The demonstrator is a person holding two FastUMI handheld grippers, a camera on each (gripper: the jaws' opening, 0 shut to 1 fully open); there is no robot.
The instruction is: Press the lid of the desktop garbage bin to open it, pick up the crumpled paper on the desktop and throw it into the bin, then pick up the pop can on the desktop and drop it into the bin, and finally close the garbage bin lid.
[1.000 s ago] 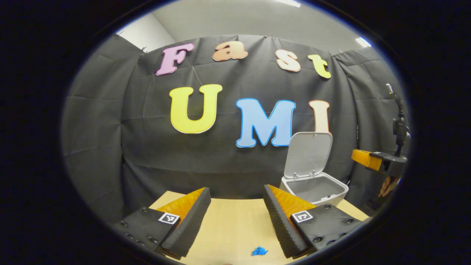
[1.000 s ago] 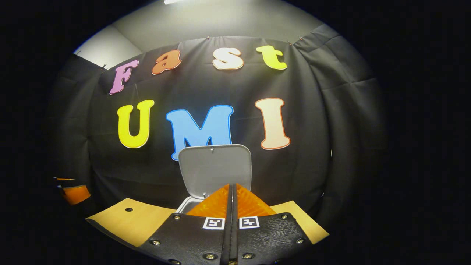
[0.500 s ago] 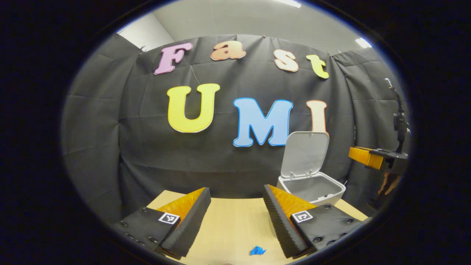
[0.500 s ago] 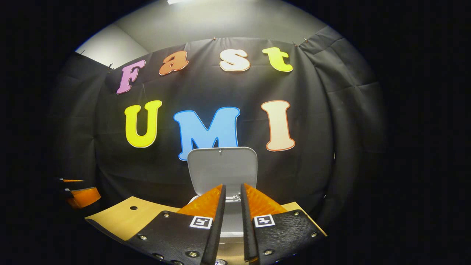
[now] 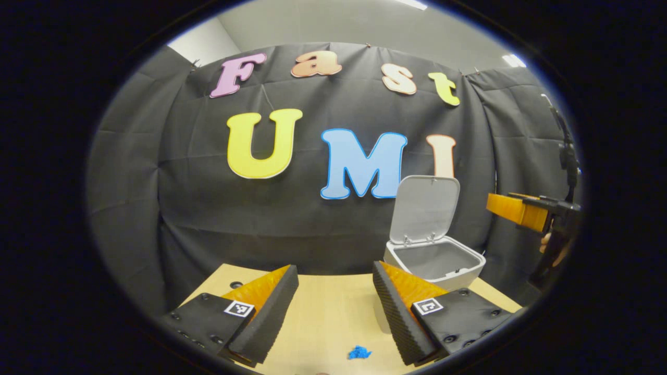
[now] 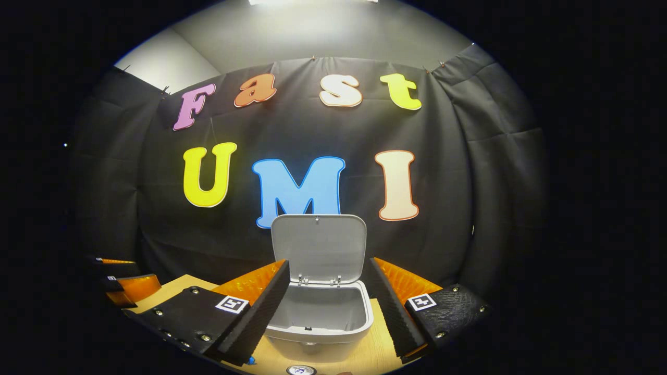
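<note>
The white desktop bin (image 6: 319, 333) stands on the wooden table with its lid (image 6: 319, 249) raised upright. My right gripper (image 6: 329, 263) is open, with one finger on each side of the bin's mouth and nothing between them. A round can top (image 6: 301, 370) peeks in at the bottom edge of the right gripper view. My left gripper (image 5: 334, 266) is open and empty over the table. A small blue crumpled paper (image 5: 359, 352) lies just below and between its fingers. The bin (image 5: 435, 259) sits to its right, and beyond it the right gripper (image 5: 518, 211) hovers.
The wooden table (image 5: 323, 312) ends close to the black cloth wall behind the bin. The left gripper (image 6: 125, 286) shows at the left edge of the right gripper view. A stand with a dark device (image 5: 565, 151) rises at the far right.
My right gripper has gone from shut to wide open, and the bin's mouth has come into its view. The left gripper has barely shifted.
</note>
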